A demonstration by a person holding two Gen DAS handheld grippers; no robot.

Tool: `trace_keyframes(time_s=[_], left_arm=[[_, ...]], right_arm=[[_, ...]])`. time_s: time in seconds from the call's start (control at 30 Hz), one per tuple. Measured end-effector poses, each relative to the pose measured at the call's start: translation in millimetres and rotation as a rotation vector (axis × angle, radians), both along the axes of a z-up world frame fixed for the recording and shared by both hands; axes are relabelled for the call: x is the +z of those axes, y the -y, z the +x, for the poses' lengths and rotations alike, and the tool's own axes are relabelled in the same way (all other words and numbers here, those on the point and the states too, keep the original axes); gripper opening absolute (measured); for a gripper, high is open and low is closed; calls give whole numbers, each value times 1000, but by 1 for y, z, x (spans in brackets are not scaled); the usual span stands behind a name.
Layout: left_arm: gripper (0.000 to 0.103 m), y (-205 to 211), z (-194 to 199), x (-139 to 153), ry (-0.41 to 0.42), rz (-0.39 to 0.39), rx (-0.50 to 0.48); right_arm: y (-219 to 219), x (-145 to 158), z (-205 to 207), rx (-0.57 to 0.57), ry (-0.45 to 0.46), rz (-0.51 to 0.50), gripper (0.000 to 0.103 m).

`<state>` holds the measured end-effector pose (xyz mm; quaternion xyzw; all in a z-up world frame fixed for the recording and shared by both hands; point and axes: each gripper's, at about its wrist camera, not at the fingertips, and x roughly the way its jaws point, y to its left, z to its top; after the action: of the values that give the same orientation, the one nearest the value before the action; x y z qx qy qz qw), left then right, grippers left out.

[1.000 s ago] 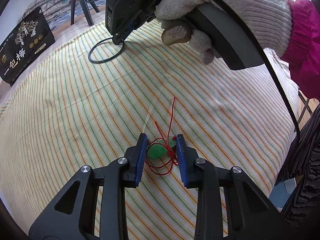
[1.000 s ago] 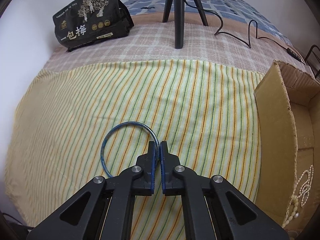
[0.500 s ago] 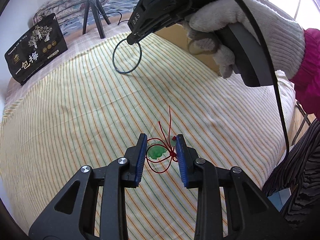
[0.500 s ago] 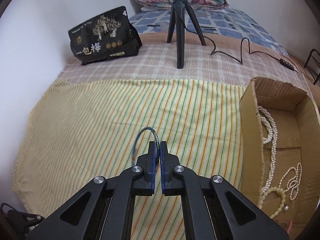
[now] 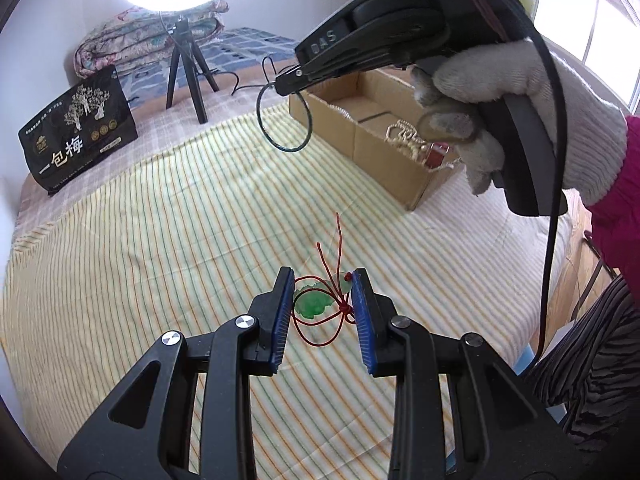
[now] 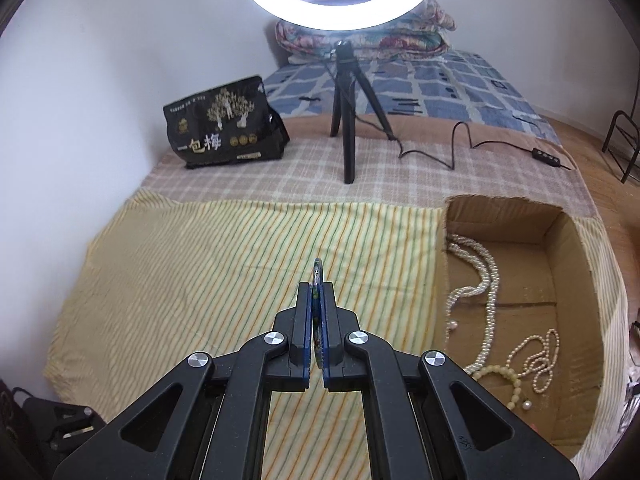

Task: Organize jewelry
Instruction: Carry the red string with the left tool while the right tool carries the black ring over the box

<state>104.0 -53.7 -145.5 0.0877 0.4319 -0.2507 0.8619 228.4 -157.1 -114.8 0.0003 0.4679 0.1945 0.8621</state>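
My right gripper (image 6: 317, 300) is shut on a thin dark blue-green bangle (image 6: 317, 276), seen edge-on; in the left wrist view the bangle (image 5: 285, 147) hangs from the right gripper (image 5: 286, 82) in the air, beside the near end of the cardboard box (image 5: 384, 160). My left gripper (image 5: 322, 300) is open, its jaws on either side of a green jade pendant (image 5: 313, 304) on a red cord (image 5: 338, 240) lying on the striped cloth. The box (image 6: 576, 320) holds pearl necklaces (image 6: 490, 280) and a bead bracelet (image 6: 500, 372).
A black snack bag (image 6: 224, 136) and a ring-light tripod (image 6: 346, 120) with its cable (image 6: 460, 144) stand at the far end of the bed. Folded quilts (image 6: 360, 36) lie behind. The striped cloth (image 6: 200, 264) covers the near part.
My right gripper lifted the bangle off the cloth and carried it up and toward the box; the bangle now hangs edge-on. My left gripper stayed open around the pendant.
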Motion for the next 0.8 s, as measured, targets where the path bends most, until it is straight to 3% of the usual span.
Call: trace_keyframes(time_s=[0.37, 0.8], left_arm=[[29, 30, 15, 29, 54, -54, -27], [29, 84, 35, 47, 93, -87, -76]], right_arm=[[64, 37, -11, -87, 74, 29, 2], [133, 41, -2, -201, 98, 2, 2]])
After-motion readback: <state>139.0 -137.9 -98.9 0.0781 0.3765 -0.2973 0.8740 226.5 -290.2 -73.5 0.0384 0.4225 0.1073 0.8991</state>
